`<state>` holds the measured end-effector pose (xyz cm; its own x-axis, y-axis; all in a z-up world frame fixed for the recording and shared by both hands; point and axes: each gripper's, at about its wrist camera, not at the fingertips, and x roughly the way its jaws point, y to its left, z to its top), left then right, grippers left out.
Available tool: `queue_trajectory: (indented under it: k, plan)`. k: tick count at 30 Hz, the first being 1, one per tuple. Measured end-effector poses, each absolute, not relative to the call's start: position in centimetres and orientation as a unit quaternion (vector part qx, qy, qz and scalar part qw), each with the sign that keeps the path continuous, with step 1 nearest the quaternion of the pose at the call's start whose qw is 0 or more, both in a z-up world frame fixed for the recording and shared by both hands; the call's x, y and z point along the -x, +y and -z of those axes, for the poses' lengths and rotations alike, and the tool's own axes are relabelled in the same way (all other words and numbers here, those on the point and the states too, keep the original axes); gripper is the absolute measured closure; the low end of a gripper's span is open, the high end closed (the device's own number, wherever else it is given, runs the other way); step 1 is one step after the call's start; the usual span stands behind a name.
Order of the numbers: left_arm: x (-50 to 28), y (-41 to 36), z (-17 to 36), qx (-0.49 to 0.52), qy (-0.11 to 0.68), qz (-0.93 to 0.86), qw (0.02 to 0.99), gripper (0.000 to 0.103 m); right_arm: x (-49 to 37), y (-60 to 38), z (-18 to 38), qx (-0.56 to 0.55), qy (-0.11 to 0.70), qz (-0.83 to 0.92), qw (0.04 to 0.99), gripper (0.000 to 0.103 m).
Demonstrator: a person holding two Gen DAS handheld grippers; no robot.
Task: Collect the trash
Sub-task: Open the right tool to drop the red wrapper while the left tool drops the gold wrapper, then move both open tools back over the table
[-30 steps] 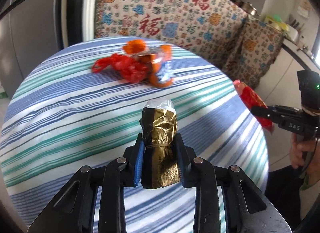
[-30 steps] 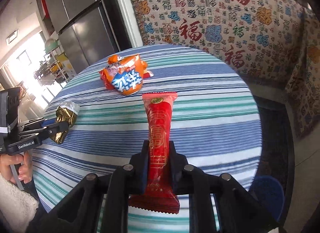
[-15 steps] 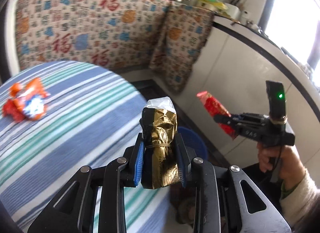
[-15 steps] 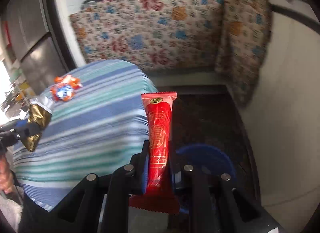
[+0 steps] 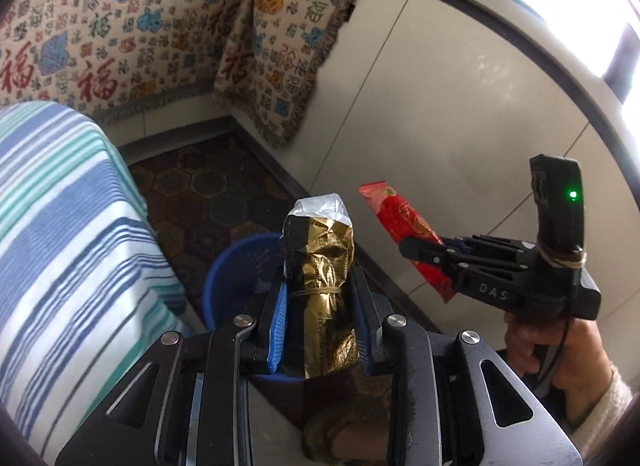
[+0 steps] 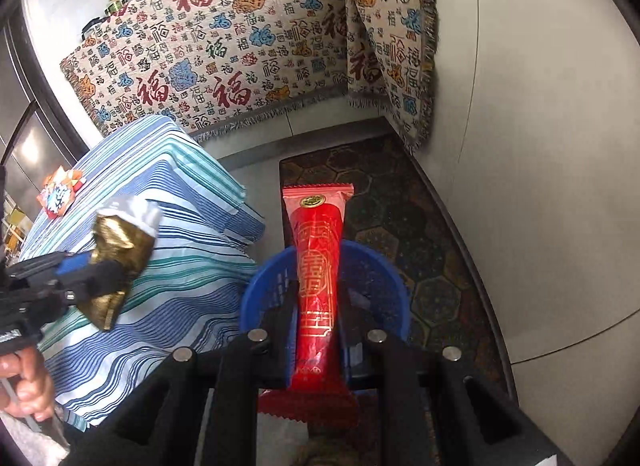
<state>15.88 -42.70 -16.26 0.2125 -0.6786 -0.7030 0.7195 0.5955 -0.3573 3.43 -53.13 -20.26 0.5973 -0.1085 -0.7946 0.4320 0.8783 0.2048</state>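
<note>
Both grippers are matte black linkage frames with round silver screws at the pivots. The left gripper (image 5: 320, 330) has blue pads. The right gripper (image 5: 424, 250) bears white "DAS" lettering, and above that lettering a green light glows. A cream knit sleeve (image 5: 600, 406) sits below it.

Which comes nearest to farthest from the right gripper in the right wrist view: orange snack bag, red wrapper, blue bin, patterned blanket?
1. Red wrapper, clamped in the right gripper.
2. Blue bin, on the floor just beyond it.
3. Orange snack bag, far left on the striped tablecloth.
4. Patterned blanket, along the back; too close to call against the bag.
</note>
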Motion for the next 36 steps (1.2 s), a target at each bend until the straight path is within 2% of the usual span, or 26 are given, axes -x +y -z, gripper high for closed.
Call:
queue_trajectory:
  k: [3, 6, 7, 8, 9, 10, 17, 18, 20, 23, 29, 36]
  plan:
    - [-16.4, -44.2, 17.2, -0.027, 0.442, 0.451, 0.775, 0.074, -3.5, -54.0, 20.9, -0.196, 0.425, 0.151, 0.871, 0.087]
    - [-17.0, -45.5, 17.7, -0.027, 0.433, 0.46, 0.775, 0.067, -4.0, -54.3, 21.7, -0.192, 0.43, 0.146, 0.87, 0.084]
    - [-17.2, -45.7, 17.8, -0.025, 0.43, 0.464, 0.774, 0.05, -4.1, -54.3, 21.8, -0.189, 0.43, 0.147, 0.87, 0.083]
    - [-17.5, -46.0, 18.0, -0.022, 0.429, 0.466, 0.773, 0.03, -4.2, -54.3, 21.8, -0.185, 0.429, 0.151, 0.871, 0.076]
    - [-17.8, -46.1, 18.0, -0.018, 0.424, 0.465, 0.777, 0.026, -4.3, -54.3, 21.8, -0.179, 0.429, 0.154, 0.872, 0.059]
    - [-18.1, -46.1, 17.9, -0.015, 0.419, 0.464, 0.781, 0.025, -4.2, -54.2, 21.6, -0.171, 0.424, 0.16, 0.875, 0.048]
    - [-18.5, -43.3, 15.4, -0.013, 0.404, 0.451, 0.796, 0.025, -4.0, -53.6, 19.3, -0.14, 0.387, 0.174, 0.895, 0.048]
    - [-18.1, -42.2, 14.7, -0.017, 0.397, 0.449, 0.8, 0.023, -4.0, -53.2, 18.7, -0.13, 0.376, 0.174, 0.901, 0.048]
    - [-17.4, -39.8, 13.5, -0.023, 0.385, 0.442, 0.81, 0.014, -4.1, -52.0, 17.5, -0.107, 0.355, 0.172, 0.913, 0.047]
    - [-16.0, -34.6, 12.5, -0.041, 0.371, 0.413, 0.831, 0.006, -4.7, -49.5, 16.2, -0.07, 0.33, 0.161, 0.928, 0.042]
    - [-16.2, -24.2, 14.8, -0.081, 0.406, 0.304, 0.858, 0.006, -8.3, -41.6, 16.0, -0.018, 0.332, 0.094, 0.939, 0.041]
    - [-20.4, -11.6, 16.1, -0.066, 0.42, 0.154, 0.892, 0.006, -14.9, -29.0, 17.0, -0.018, 0.367, -0.039, 0.929, 0.041]
